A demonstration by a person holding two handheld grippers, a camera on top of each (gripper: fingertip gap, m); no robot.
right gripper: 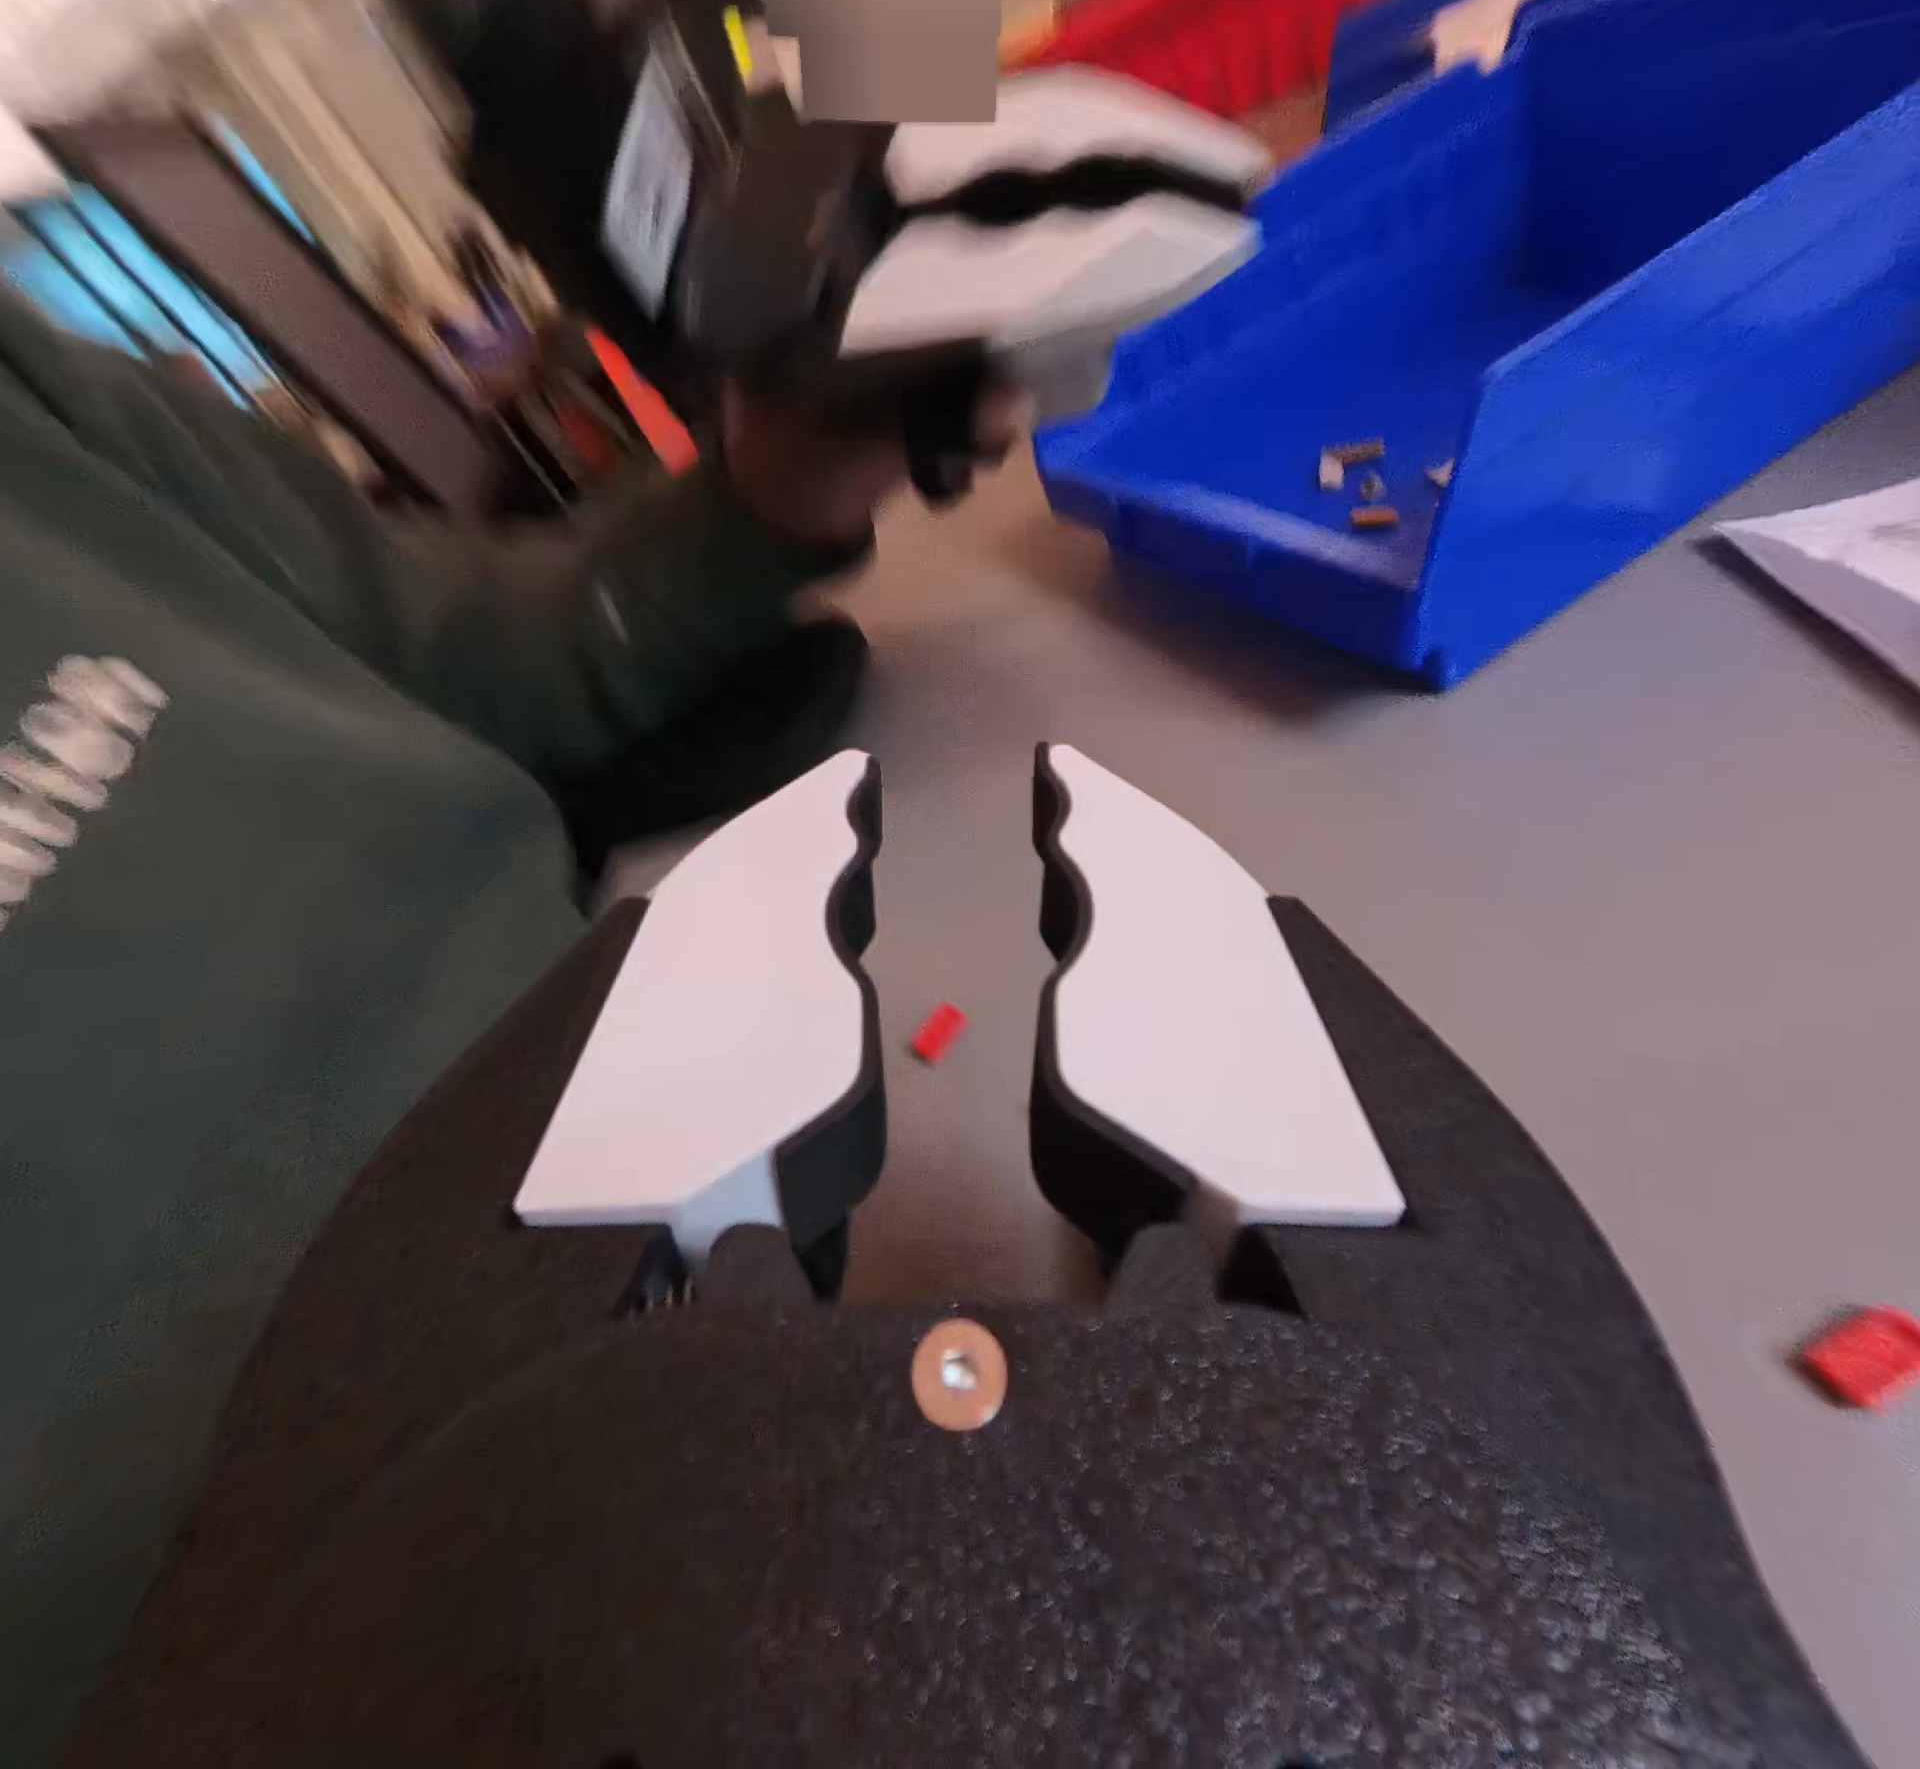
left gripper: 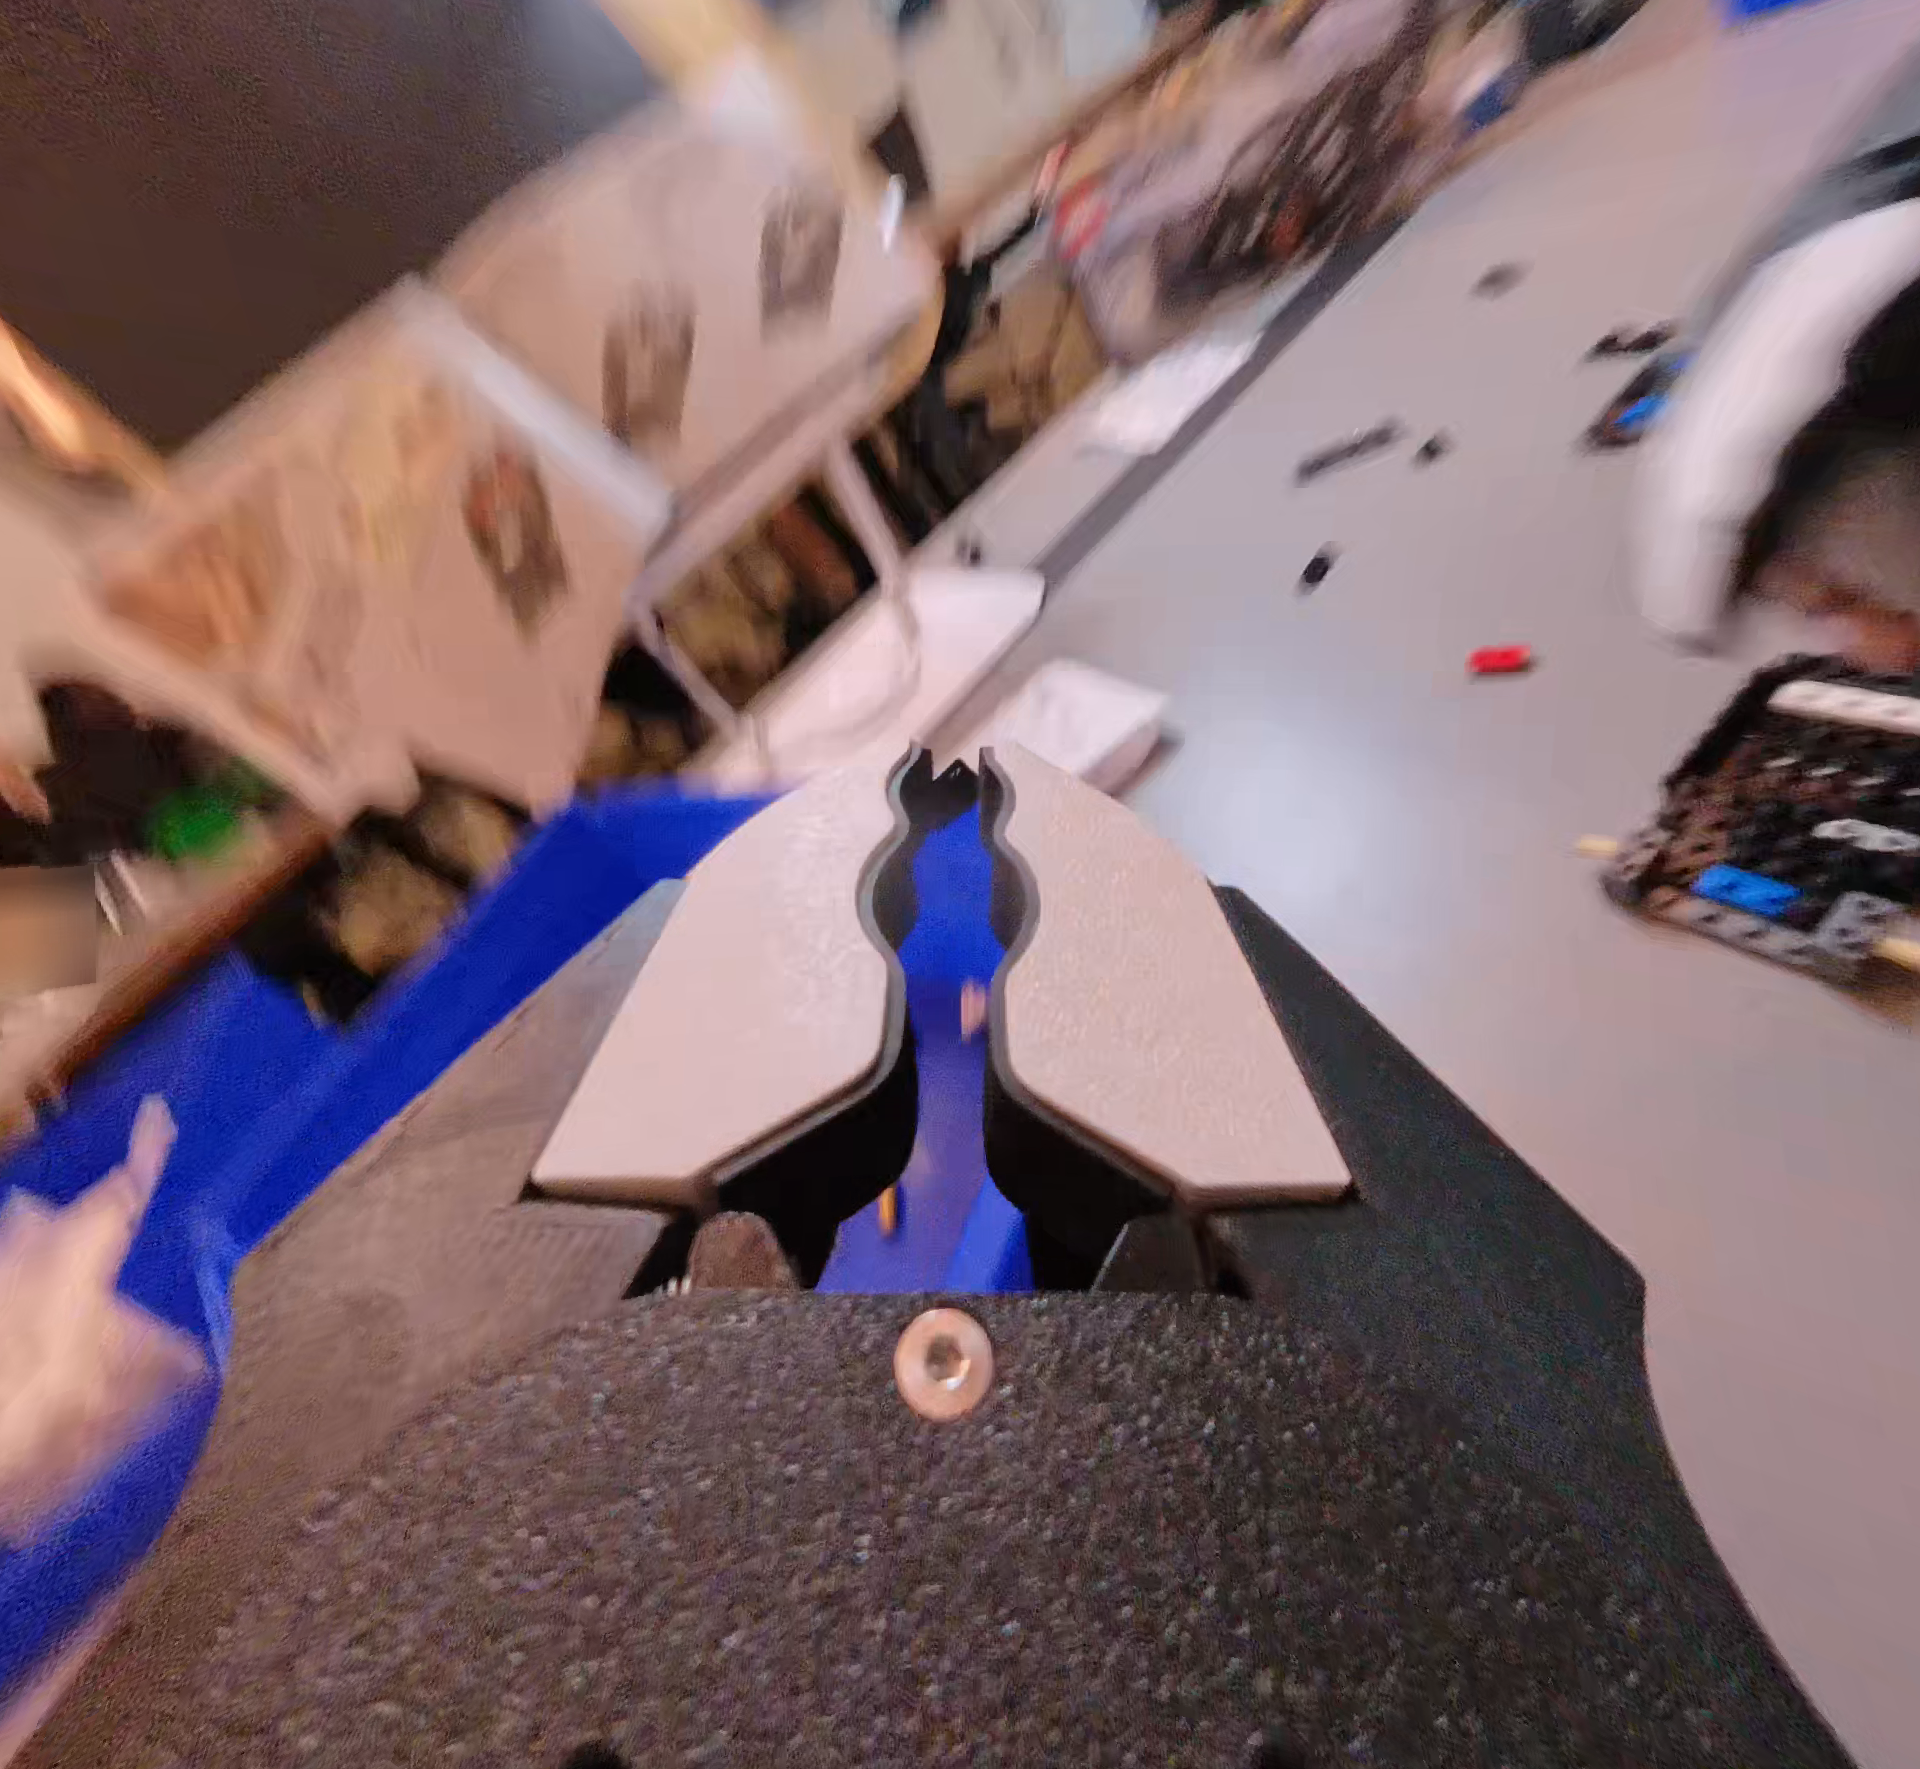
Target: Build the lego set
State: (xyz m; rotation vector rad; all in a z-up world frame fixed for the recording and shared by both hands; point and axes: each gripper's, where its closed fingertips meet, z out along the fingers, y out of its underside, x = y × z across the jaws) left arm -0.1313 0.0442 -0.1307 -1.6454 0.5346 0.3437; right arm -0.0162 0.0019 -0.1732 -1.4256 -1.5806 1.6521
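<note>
My left gripper (left gripper: 943, 769) is shut on a small black piece (left gripper: 940, 781) pinched at its very fingertips. It hangs over a blue bin (left gripper: 582, 888). The right wrist view shows it as a blur (right gripper: 1039, 265) above the bin's near corner (right gripper: 1195, 493). My right gripper (right gripper: 956, 763) is open and empty over the grey table (right gripper: 1351, 888). A small red brick (right gripper: 938, 1031) lies on the table, seen through the gap between its fingers without touching them. The right gripper also shows at the right edge of the left wrist view (left gripper: 1745, 431).
A black brick assembly (left gripper: 1787, 826) sits on the table at the right, with a red brick (left gripper: 1499, 660) and several small black parts (left gripper: 1345, 452) beyond it. Another red piece (right gripper: 1860, 1356) and a paper sheet (right gripper: 1849, 566) lie to the right. A person's dark green sleeve (right gripper: 208, 888) fills the left.
</note>
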